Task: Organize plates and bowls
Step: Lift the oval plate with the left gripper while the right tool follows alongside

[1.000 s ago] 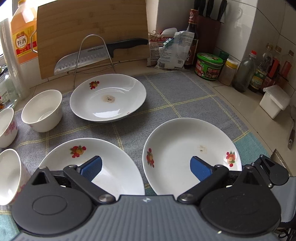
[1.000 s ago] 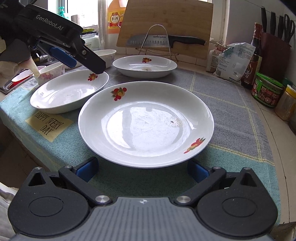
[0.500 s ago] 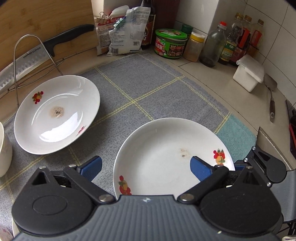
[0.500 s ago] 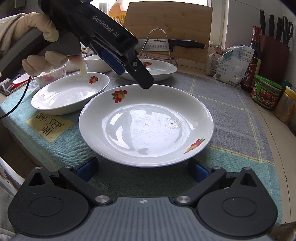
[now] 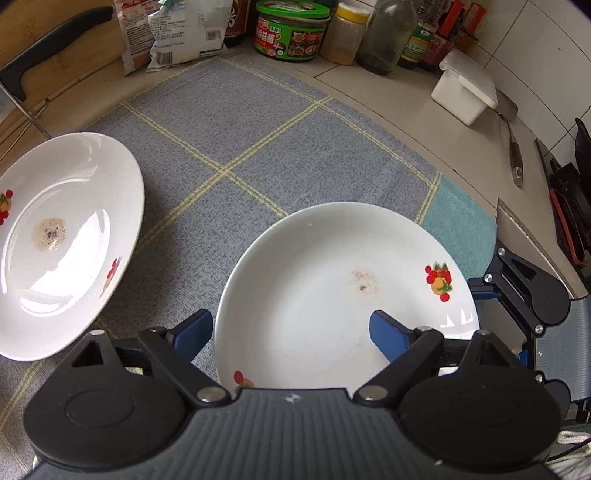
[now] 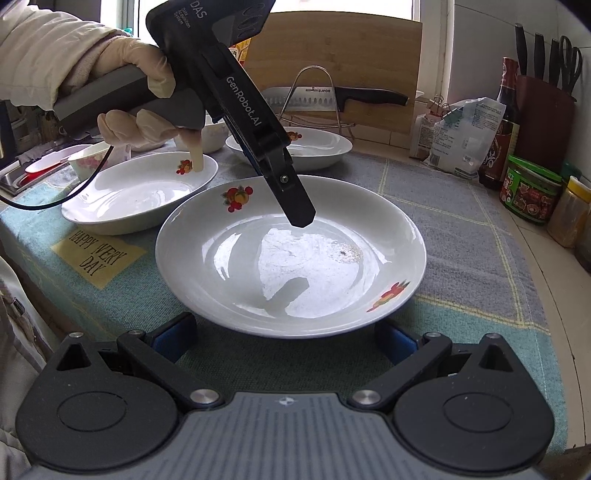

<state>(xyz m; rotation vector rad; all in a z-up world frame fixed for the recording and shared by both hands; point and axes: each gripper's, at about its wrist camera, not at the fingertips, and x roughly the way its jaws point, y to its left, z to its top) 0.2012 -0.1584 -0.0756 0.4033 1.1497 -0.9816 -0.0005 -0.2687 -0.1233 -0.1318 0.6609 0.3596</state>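
Observation:
A white plate with fruit prints [image 5: 332,280] [image 6: 295,258] lies on the grey checked cloth [image 5: 258,147]. My left gripper [image 5: 290,334] points steeply down over its left rim. One blue pad is outside the rim on the cloth, the other over the plate's inside. Its jaws are closing and do not press the rim. In the right wrist view its near finger [image 6: 291,199] hangs just above the plate. My right gripper [image 6: 286,339] stands open at the plate's front edge, touching nothing. A second plate [image 5: 62,236] [image 6: 314,146] lies behind, a third [image 6: 140,192] to the left, with small bowls [image 6: 88,160] beyond.
A knife [image 6: 332,94] rests on a wire rack before a wooden cutting board [image 6: 332,48]. Bags [image 5: 184,33], jars [image 5: 291,29] and bottles line the back wall. A white box [image 5: 465,88] and a spatula [image 5: 513,144] lie on the counter at the right. A gloved hand [image 6: 140,92] holds the left gripper.
The left gripper has swung right and tilted down over the near plate, and its jaws have narrowed. The bowls and left plate have left its view. The right gripper has not moved.

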